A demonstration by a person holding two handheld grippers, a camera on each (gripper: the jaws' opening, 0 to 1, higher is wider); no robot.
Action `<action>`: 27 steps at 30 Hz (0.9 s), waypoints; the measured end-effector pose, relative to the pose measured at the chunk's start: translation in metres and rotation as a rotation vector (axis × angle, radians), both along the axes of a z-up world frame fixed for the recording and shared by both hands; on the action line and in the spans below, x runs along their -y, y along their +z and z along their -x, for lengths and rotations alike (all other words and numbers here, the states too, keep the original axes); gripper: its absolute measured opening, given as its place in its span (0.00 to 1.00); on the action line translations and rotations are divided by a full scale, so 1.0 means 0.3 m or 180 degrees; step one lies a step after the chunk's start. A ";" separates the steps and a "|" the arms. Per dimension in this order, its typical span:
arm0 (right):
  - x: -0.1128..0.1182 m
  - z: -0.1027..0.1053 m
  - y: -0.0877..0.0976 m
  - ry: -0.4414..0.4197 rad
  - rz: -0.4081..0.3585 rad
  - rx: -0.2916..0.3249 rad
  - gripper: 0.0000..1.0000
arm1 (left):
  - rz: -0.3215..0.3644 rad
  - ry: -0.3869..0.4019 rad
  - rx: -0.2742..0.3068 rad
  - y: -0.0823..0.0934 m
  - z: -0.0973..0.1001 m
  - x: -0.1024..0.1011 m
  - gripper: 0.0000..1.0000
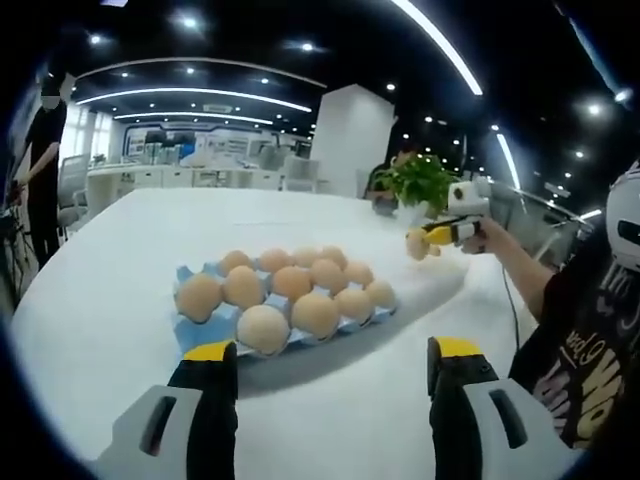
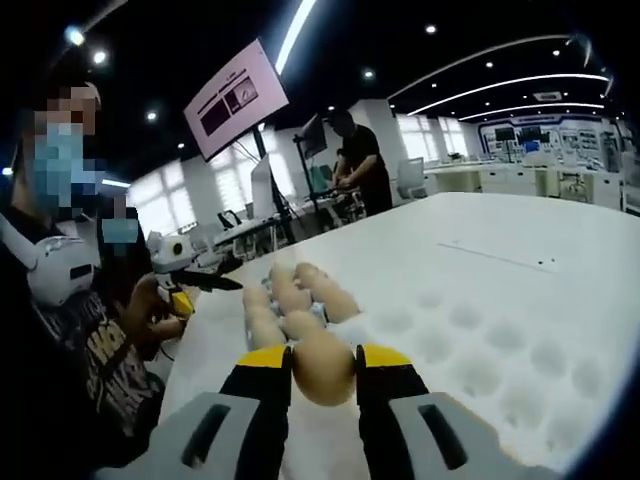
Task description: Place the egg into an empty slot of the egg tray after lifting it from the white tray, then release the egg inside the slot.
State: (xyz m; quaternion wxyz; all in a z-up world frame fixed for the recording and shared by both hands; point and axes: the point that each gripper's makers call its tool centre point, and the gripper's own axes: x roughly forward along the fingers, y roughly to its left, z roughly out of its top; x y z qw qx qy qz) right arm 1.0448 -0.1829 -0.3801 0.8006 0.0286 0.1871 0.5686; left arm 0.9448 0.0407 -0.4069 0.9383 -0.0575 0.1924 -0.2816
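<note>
The right gripper (image 2: 322, 362) clamps an egg (image 2: 323, 367) above the white tray (image 2: 480, 340), its underside hidden by the jaws, while the left gripper (image 1: 335, 360) gapes empty near the full-looking egg tray (image 1: 190, 335).

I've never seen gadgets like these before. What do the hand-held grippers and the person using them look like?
Each hand-held gripper has two grey jaws with black inner faces and yellow tips: the left hand-held gripper and the right hand-held gripper. Seen from the left gripper view, the right one has a white body. The person wears a black T-shirt with pink and white lettering and a white headset.
</note>
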 end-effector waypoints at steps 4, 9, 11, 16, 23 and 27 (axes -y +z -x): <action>-0.028 0.005 0.011 0.0062 -0.0022 0.0026 0.26 | 0.0001 0.0028 -0.0024 -0.009 -0.005 -0.008 0.79; -0.050 0.007 0.015 0.0135 -0.0015 0.0044 0.26 | 0.0009 0.0032 -0.0027 -0.010 -0.008 -0.010 0.79; -0.055 0.008 0.016 0.0137 -0.0020 0.0047 0.26 | 0.0007 0.0033 -0.0035 -0.013 -0.008 -0.012 0.79; -0.073 0.007 0.028 0.0150 -0.0022 0.0075 0.26 | 0.0007 0.0052 -0.0041 -0.017 -0.011 -0.020 0.79; -0.129 0.012 0.043 0.0226 -0.0068 0.0099 0.26 | 0.0030 0.0069 -0.0027 -0.015 -0.020 -0.021 0.79; -0.165 0.016 0.039 0.0298 -0.0077 0.0090 0.26 | 0.0040 0.0071 -0.0024 -0.016 -0.023 -0.018 0.79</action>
